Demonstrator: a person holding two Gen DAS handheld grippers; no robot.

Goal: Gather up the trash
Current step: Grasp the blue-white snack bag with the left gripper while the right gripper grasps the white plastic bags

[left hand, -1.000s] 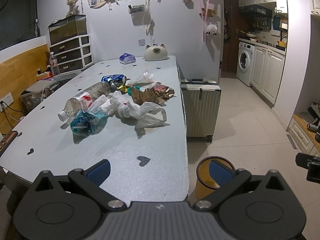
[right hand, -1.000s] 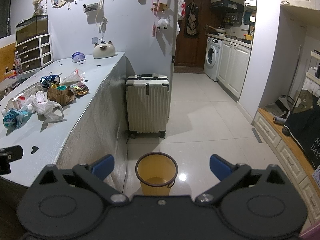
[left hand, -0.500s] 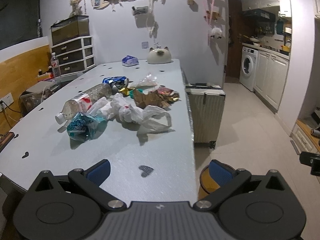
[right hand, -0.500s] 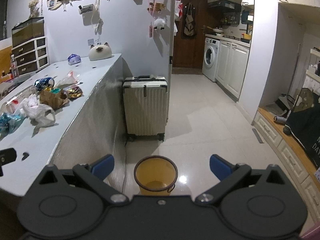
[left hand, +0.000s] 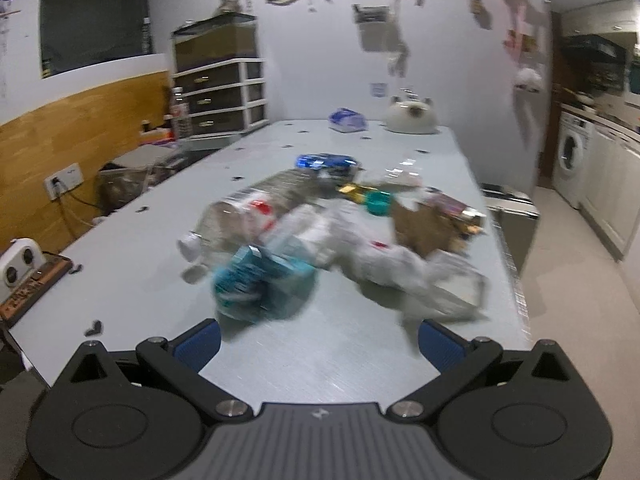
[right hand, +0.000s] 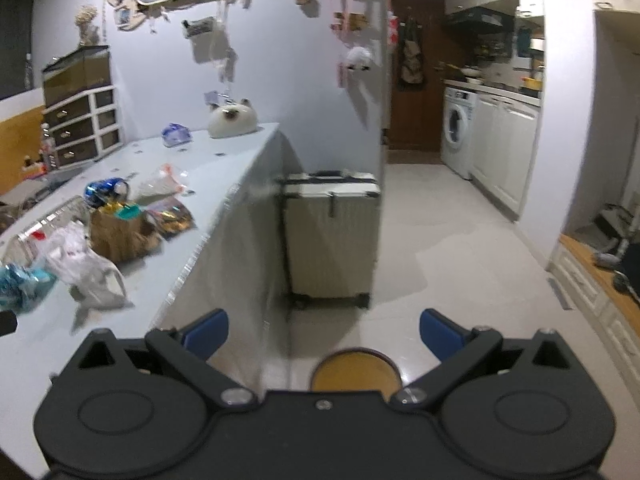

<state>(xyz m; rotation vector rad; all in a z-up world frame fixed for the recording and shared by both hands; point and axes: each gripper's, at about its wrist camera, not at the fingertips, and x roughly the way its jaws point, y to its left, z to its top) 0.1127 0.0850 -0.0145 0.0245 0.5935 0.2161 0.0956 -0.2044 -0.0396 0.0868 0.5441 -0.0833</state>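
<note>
The teal wrapper (left hand: 260, 280) lies on the table (left hand: 320, 360) just ahead of the left claw (left hand: 318, 340) and a little toward its left finger, the nearest piece of the trash pile. Behind it the clear plastic bottle (left hand: 256, 212) runs its long axis away and to the right, cap end toward the claw; the white plastic bag (left hand: 384, 264) sprawls ahead toward the right finger, with the brown paper bag (left hand: 424, 228) and blue can (left hand: 324, 162) farther off. The left claw is spread wide and empty, its blue pads straddling the wrapper's line of approach, so a straight push forward looks enough to bracket it. The right claw (right hand: 324, 330), also spread and empty, has the pile well off to its left, with the yellow bin (right hand: 354, 372) on the floor just below it; the left hand is clearly the nearer one. Compared with half a second ago, the left claw has closed in over the table, the pile fills more of its view and is blurred, and the bin has slipped almost under the right claw
</note>
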